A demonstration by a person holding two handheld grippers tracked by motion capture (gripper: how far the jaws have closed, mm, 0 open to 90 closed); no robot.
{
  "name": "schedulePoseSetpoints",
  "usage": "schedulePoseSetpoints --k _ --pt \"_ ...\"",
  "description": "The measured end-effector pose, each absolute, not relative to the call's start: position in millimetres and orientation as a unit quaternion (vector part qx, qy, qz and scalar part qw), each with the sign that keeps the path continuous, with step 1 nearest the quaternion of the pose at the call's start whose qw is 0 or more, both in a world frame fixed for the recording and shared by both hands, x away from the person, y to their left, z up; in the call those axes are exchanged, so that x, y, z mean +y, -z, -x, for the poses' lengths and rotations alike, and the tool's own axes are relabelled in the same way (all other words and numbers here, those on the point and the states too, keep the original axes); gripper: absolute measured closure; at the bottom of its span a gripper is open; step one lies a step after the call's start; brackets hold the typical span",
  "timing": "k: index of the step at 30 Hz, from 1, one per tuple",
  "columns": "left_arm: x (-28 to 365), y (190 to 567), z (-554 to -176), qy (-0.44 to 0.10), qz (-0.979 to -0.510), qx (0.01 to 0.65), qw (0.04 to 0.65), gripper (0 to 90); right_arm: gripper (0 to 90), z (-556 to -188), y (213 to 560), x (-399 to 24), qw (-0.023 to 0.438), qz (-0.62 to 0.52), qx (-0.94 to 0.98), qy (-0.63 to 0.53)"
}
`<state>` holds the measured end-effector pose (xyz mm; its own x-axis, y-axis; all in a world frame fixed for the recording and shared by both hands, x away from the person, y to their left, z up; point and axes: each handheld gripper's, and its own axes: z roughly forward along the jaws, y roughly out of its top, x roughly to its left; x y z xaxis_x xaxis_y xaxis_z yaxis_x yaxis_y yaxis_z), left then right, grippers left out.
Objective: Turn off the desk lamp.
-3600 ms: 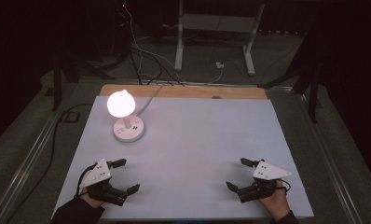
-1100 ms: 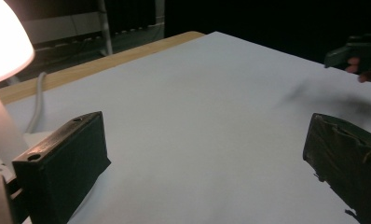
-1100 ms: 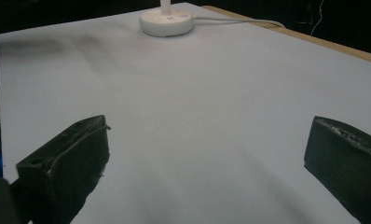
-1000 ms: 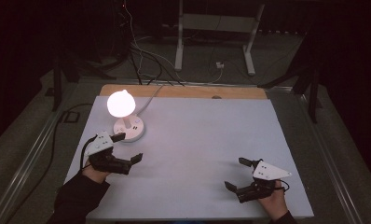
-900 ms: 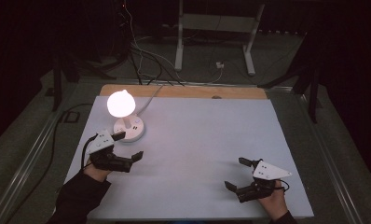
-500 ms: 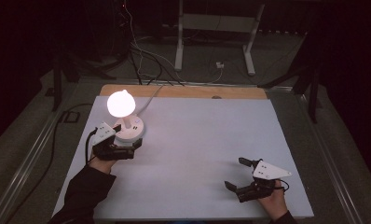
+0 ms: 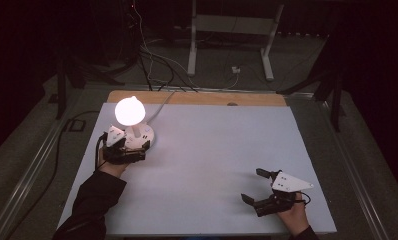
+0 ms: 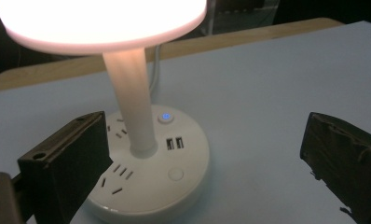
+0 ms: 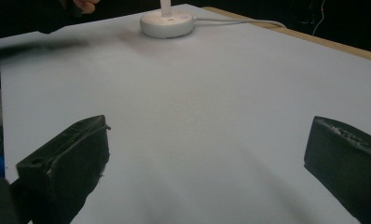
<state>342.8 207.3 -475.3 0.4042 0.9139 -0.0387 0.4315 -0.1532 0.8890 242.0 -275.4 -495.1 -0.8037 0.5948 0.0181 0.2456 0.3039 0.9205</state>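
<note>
A lit lamp with a glowing round shade [image 7: 130, 111] stands on a white round base [image 7: 143, 135] at the table's back left. In the left gripper view the base [image 8: 141, 196] carries sockets, two USB ports, a blue-lit button [image 8: 165, 117] and a plain round button [image 8: 175, 174]. My left gripper [image 7: 145, 150] is open right at the base's near side, its jaws wide either side of it without touching [image 8: 207, 163]. Open with nothing between its jaws, my right gripper [image 7: 252, 185] rests near the front right, pointed across the bare sheet [image 9: 207, 158] toward the lamp base [image 9: 167, 22].
A white sheet [image 7: 222, 145] covers the table, with a wooden strip [image 7: 197, 97] along the far edge. The lamp's cable [image 9: 239, 21] runs off the back. A metal stand [image 7: 227, 45] and floor cables lie beyond in the dark.
My left gripper has moved away from the front left edge up to the lamp's base, staying open. The right gripper has not moved.
</note>
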Motion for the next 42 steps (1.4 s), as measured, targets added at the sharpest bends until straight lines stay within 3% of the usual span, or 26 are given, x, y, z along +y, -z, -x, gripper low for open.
schedulePoseSetpoints --k 11,27,36,42 --pt "204.6 484.7 -350.0 -0.287 -0.703 0.499 0.418 22.7 0.0 -241.4 495.0 -274.8 0.166 -0.264 0.791 -0.526" --pt "202.4 495.5 -354.0 -0.285 -0.718 0.500 0.393 73.2 0.0 -241.6 495.3 -274.5 0.167 -0.261 0.793 -0.524" --pt "203.9 501.7 -361.6 -0.276 -0.736 0.492 0.374 88.0 0.0 -241.7 495.7 -274.5 0.165 -0.263 0.793 -0.524" --pt "205.3 505.2 -365.0 -0.270 -0.740 0.493 0.369 90.0 0.0 -241.7 495.8 -274.3 0.166 -0.261 0.794 -0.523"
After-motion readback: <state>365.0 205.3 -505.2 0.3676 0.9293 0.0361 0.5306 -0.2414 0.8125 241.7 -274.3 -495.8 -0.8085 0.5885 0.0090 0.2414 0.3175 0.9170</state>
